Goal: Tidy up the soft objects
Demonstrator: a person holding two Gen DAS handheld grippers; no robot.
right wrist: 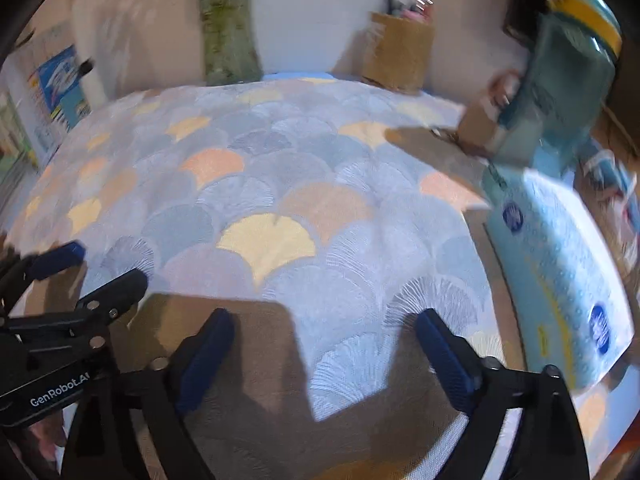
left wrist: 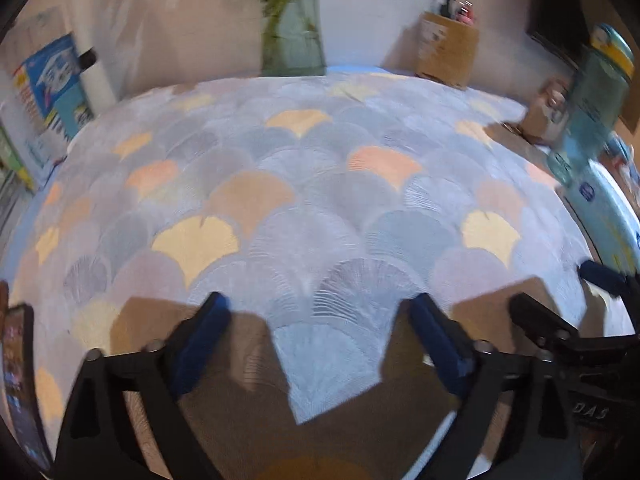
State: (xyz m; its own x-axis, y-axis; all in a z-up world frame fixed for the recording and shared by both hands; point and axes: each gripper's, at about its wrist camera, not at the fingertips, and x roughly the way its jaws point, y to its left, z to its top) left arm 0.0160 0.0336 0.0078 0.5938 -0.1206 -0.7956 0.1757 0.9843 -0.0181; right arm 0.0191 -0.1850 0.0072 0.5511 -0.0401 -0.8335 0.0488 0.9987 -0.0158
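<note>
Both tools (left wrist: 320, 308) (right wrist: 324, 324) gape (empty) above patterned cloth (left wrist: 304, 200).

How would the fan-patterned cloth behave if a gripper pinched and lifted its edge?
The fan-patterned cloth would probably drape floppily: it lies flat like thin fabric. It looks light for its spread. Its ribbed texture should resist slipping between pads.
</note>
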